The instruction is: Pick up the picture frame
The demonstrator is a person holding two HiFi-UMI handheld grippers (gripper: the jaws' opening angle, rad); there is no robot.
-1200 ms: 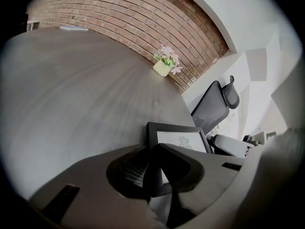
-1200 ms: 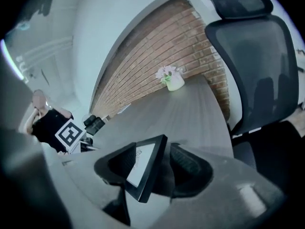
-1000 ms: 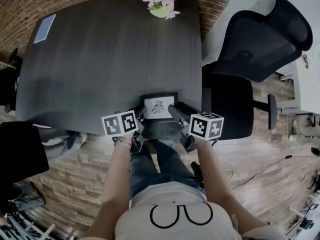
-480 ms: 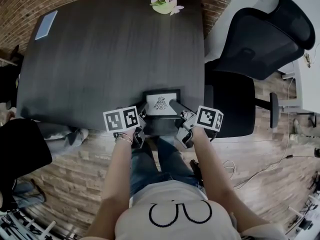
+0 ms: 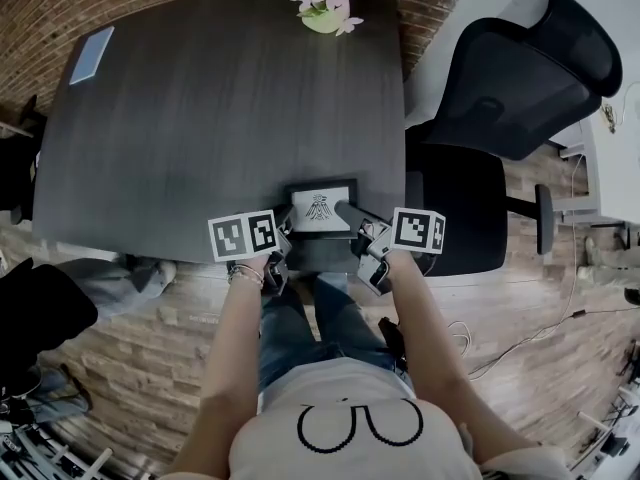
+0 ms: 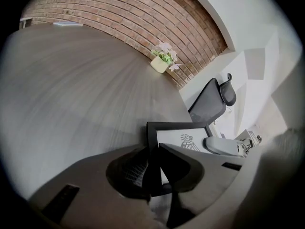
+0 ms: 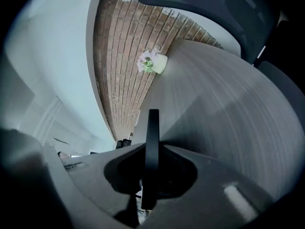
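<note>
Lower centre: frame (image 5: 320, 208) near edge hidden behind both tools; left tool (image 5: 283, 231) grips its left side, right tool (image 5: 349, 212) closing its jaws on the right side

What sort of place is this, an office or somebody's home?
Probably an office or meeting room: a large dark table, a black office chair beside it, and a bare brick wall behind. The potted flowers are the only homely touch.
</note>
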